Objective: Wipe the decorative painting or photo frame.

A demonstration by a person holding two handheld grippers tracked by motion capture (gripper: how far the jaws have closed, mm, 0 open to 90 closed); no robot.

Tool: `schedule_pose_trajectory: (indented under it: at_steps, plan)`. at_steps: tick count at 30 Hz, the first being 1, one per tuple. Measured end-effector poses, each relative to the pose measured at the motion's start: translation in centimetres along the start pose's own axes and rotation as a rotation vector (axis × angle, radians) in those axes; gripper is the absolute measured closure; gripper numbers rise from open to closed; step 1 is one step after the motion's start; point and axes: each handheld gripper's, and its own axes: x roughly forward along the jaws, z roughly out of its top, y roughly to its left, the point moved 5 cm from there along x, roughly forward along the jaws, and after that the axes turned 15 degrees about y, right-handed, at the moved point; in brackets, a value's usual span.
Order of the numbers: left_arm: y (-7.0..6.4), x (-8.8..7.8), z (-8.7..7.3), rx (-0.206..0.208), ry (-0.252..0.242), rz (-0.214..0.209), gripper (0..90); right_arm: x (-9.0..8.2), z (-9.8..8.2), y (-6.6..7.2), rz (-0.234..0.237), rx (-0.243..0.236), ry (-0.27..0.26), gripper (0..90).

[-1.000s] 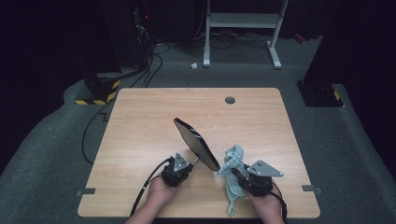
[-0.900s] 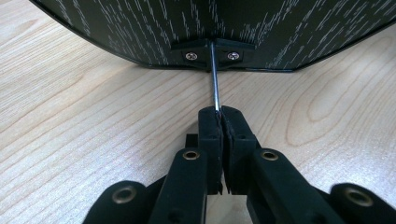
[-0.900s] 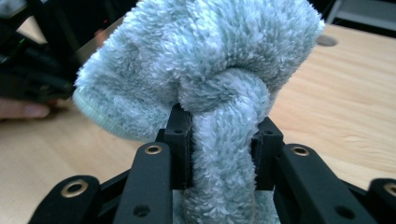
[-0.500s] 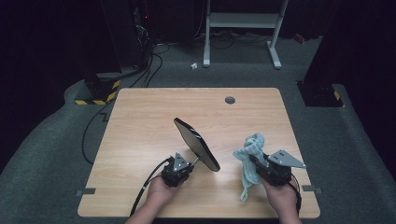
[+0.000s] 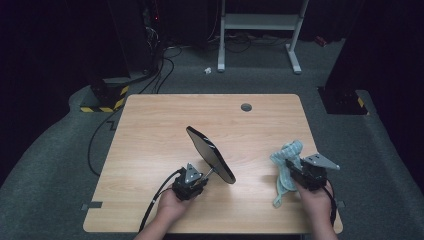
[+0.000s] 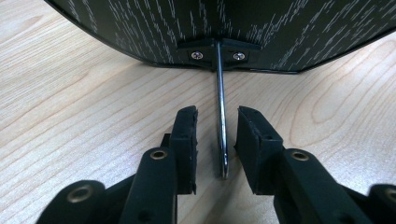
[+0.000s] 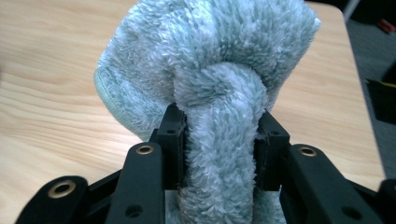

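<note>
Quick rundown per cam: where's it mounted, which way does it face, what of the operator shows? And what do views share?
High view: above the person's side, looking forward and down on the table; both forearms, left tool and right tool show.
Left gripper view: on the left tool, along its parted jaws at the mirror and its metal stem.
Right gripper view: on the right tool, along jaws pressing the blue cloth.
Shared: high view also shows mirror and cloth.

No legible txt, labels or nos. anywhere.
</note>
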Motion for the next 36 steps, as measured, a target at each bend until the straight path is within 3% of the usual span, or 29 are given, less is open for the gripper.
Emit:
schedule_pose_trajectory:
  at_steps: [7,11,15,19,25,29,34,36]
  plan:
    - [0.0,0.0,0.0,-0.008,0.001,0.024,58.7,3.0,-1.0,-1.2,-0.025,0.005,0.103,57.5]
    - [-0.1,0.0,0.0,-0.004,0.000,0.028,53.6,3.8,-1.1,-1.1,-0.033,0.001,0.119,55.3]
    - [0.0,0.1,0.1,-0.012,0.003,0.022,49.9,4.5,-1.0,-1.0,-0.021,0.006,0.127,47.0]
    - [0.0,0.1,0.1,-0.009,0.005,0.015,48.1,4.5,-1.0,-0.6,-0.031,-0.022,0.131,38.8]
    - [-0.1,0.1,0.1,0.000,0.006,0.010,47.1,4.2,-0.7,-0.3,0.011,-0.014,0.118,31.2]
    - [-0.1,0.1,0.1,-0.004,0.006,0.004,47.0,4.1,-0.6,0.1,0.009,-0.027,0.109,29.6]
    - [-0.1,0.1,0.0,-0.006,0.008,0.001,46.4,3.1,-0.3,0.5,0.059,-0.001,0.076,30.1]
    - [-0.1,0.1,0.0,-0.006,0.008,0.000,46.2,3.0,-0.2,0.6,0.059,-0.001,0.076,29.6]
